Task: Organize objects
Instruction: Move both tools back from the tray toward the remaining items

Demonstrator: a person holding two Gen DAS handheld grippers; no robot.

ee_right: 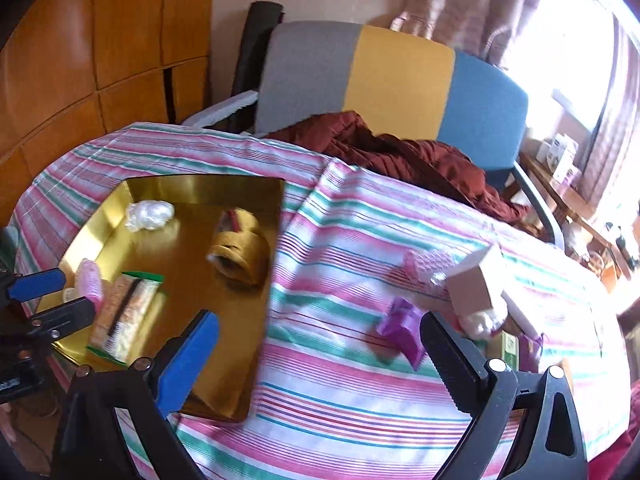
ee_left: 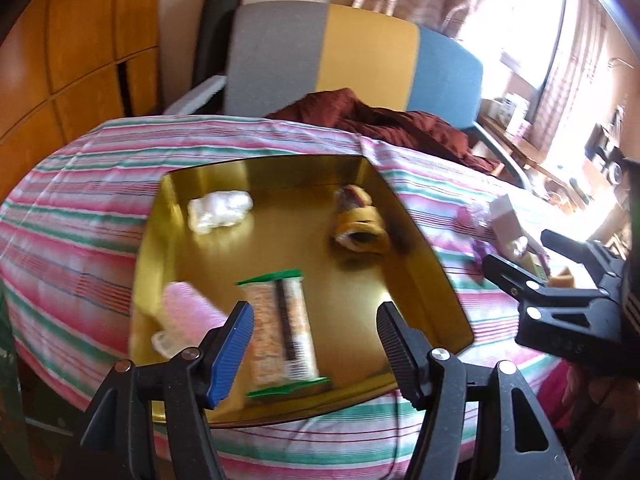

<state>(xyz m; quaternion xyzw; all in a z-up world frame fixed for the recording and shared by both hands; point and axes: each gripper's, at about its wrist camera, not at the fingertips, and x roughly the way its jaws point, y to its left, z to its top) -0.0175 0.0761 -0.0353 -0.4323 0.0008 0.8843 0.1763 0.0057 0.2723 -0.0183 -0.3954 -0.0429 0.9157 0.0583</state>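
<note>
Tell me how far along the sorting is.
Partly done. The gold tray already holds four items: a white wad, a brown roll, a green-edged packet and a pink item. Both the left gripper and the right gripper are open and empty. The purple packet and cardboard box remain on the striped cloth.

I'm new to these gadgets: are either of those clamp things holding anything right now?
No. The left gripper and the right gripper both have their fingers spread with nothing between them; the snacks lie loose in the gold tray.

Home: curtains [ee_right: 460, 4], striped tablecloth [ee_right: 360, 380]
</note>
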